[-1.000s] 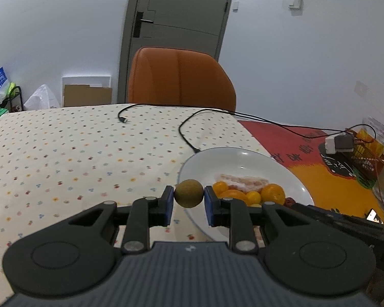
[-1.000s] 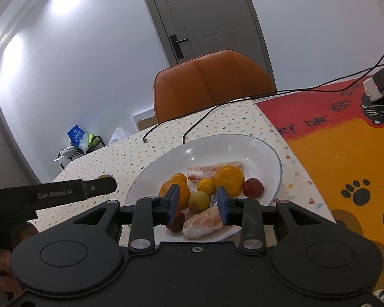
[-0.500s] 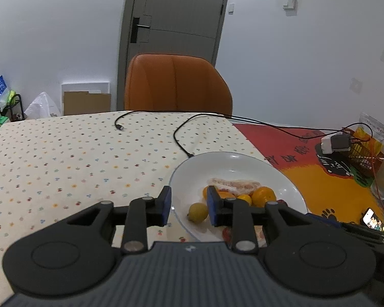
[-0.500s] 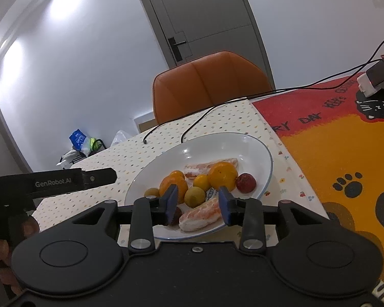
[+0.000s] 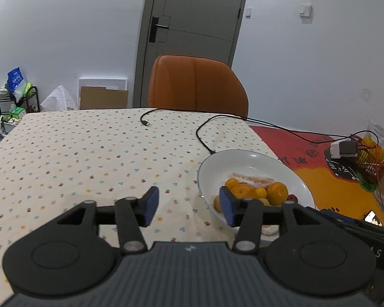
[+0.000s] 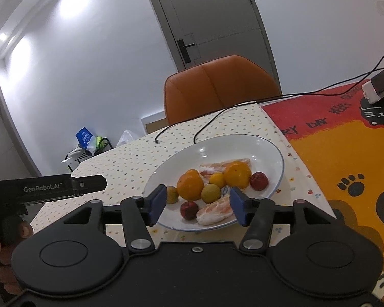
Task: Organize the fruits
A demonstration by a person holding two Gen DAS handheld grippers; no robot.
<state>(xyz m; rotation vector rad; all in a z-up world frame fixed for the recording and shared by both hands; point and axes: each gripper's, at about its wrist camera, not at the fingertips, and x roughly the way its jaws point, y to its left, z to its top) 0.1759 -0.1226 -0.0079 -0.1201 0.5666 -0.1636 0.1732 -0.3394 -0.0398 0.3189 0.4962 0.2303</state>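
A white plate point(image 6: 271, 151) sits on the dotted tablecloth and holds several fruits: two oranges point(image 6: 190, 184), small yellow-green fruits point(image 6: 210, 192), red fruits point(image 6: 258, 180) and peeled pomelo pieces point(image 6: 213, 209). In the left wrist view the same plate point(image 5: 245, 161) lies right of centre. My left gripper point(image 5: 188, 206) is open and empty, over the cloth at the plate's left rim. A small yellow fruit point(image 5: 217, 203) lies in the plate beside its right finger. My right gripper point(image 6: 197, 206) is open just before the plate's near rim, holding nothing.
An orange chair point(image 5: 197, 87) stands at the table's far side. Black cables point(image 5: 204, 133) run across the cloth to a power adapter point(image 5: 344, 149) on the red and orange mat point(image 6: 345, 148). A person's hand point(image 6: 2, 245) holds the left gripper's handle.
The left gripper let go of the small yellow-green fruit, which now lies in the plate, then opened wide and drew back. The right gripper also opened wider.
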